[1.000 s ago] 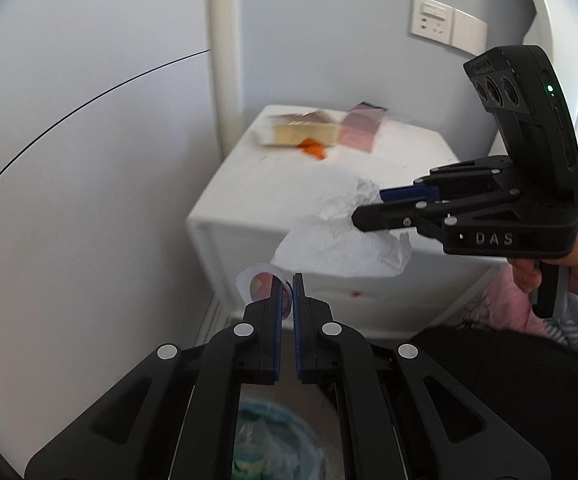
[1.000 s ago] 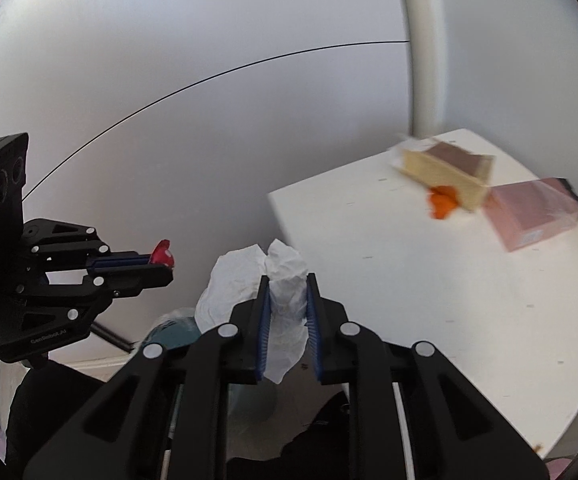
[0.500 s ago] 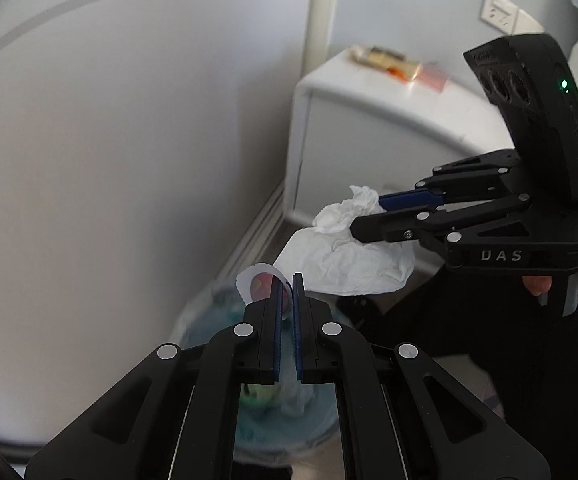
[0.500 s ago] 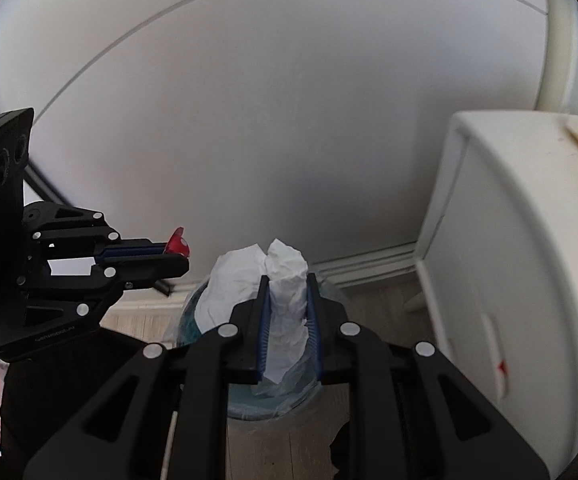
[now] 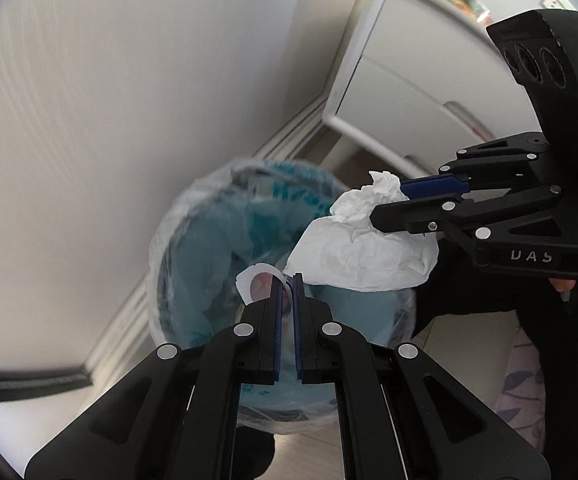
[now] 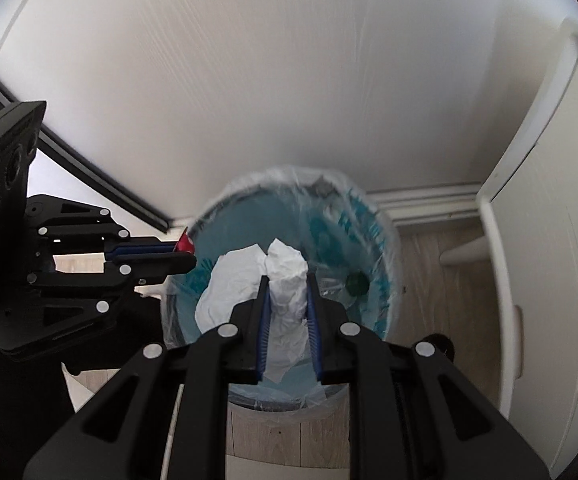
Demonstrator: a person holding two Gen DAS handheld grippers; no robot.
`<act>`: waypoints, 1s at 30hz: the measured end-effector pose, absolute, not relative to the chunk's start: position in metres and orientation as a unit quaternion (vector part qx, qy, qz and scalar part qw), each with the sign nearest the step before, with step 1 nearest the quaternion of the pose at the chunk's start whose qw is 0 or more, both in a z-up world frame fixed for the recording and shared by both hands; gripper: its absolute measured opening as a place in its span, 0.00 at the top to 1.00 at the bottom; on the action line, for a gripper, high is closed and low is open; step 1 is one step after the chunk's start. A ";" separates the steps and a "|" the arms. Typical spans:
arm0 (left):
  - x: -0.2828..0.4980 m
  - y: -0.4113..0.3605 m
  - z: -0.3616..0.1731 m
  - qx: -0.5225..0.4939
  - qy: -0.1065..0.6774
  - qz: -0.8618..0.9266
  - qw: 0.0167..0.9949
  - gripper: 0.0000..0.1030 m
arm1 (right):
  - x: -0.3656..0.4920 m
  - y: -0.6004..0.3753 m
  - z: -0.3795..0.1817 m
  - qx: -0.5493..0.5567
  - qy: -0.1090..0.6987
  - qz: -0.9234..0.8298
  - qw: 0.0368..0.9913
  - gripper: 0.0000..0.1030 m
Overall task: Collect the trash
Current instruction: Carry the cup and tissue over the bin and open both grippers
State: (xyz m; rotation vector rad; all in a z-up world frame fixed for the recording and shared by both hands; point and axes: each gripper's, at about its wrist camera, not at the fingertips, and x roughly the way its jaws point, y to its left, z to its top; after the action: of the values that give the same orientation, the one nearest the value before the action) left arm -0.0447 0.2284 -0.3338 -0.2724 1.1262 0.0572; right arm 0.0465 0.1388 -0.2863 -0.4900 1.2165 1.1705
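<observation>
Above the lined bin (image 6: 301, 264), crumpled tissue (image 6: 285, 292) is pinched by the right gripper (image 6: 287, 280) directly over the opening, while a small round wrapper (image 5: 259, 280) is clamped in the left gripper (image 5: 287, 280) beside it.

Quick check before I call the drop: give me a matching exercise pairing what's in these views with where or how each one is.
Things:
1. crumpled white tissue
2. small round red-and-white sticker
3. teal bin with clear plastic liner
4. white cabinet

States:
A. standing on the wood floor below both claws
B. pinched in the left claw
C. clamped in the right claw
D. against the wall, beside the bin

Pairs: 1-C, 2-B, 3-A, 4-D
</observation>
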 end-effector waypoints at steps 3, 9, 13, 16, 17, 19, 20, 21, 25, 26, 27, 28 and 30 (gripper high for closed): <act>-0.044 0.234 -0.355 -0.147 0.544 0.028 0.826 0.96 | 0.039 0.144 -0.303 -0.223 0.544 0.509 0.629 0.83; -0.042 0.242 -0.389 -0.167 0.565 0.027 0.807 0.96 | 0.037 0.153 -0.335 -0.244 0.557 0.506 0.611 0.83; -0.037 0.244 -0.406 -0.169 0.580 0.024 0.796 0.96 | 0.032 0.160 -0.353 -0.257 0.561 0.503 0.605 0.83; -0.037 0.246 -0.412 -0.175 0.584 0.020 0.792 0.96 | 0.031 0.162 -0.361 -0.261 0.564 0.503 0.601 0.83; -0.035 0.245 -0.413 -0.175 0.583 0.019 0.793 0.96 | 0.030 0.162 -0.362 -0.262 0.563 0.504 0.600 0.83; -0.034 0.245 -0.416 -0.175 0.584 0.020 0.793 0.96 | 0.028 0.162 -0.361 -0.267 0.559 0.506 0.600 0.83; -0.033 0.245 -0.417 -0.175 0.585 0.023 0.792 0.96 | 0.027 0.163 -0.362 -0.268 0.556 0.506 0.602 0.83; -0.033 0.246 -0.419 -0.174 0.586 0.029 0.790 0.96 | 0.027 0.162 -0.361 -0.268 0.555 0.507 0.603 0.82; -0.035 0.251 -0.417 -0.178 0.586 0.040 0.790 0.93 | 0.026 0.156 -0.357 -0.282 0.542 0.502 0.612 0.50; -0.036 0.251 -0.416 -0.179 0.584 0.043 0.791 0.90 | 0.026 0.155 -0.356 -0.283 0.539 0.500 0.616 0.39; -0.037 0.253 -0.414 -0.180 0.581 0.047 0.792 0.87 | 0.026 0.154 -0.355 -0.282 0.537 0.498 0.619 0.35; -0.038 0.254 -0.413 -0.181 0.579 0.049 0.793 0.80 | 0.026 0.153 -0.353 -0.280 0.535 0.498 0.623 0.31; -0.039 0.255 -0.410 -0.180 0.575 0.057 0.796 0.63 | 0.029 0.150 -0.347 -0.274 0.532 0.496 0.628 0.23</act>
State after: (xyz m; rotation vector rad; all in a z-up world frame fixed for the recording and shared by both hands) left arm -0.0387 0.2550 -0.4099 -0.3870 1.2341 0.1231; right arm 0.0287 0.1500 -0.3472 -0.6286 1.2198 1.1378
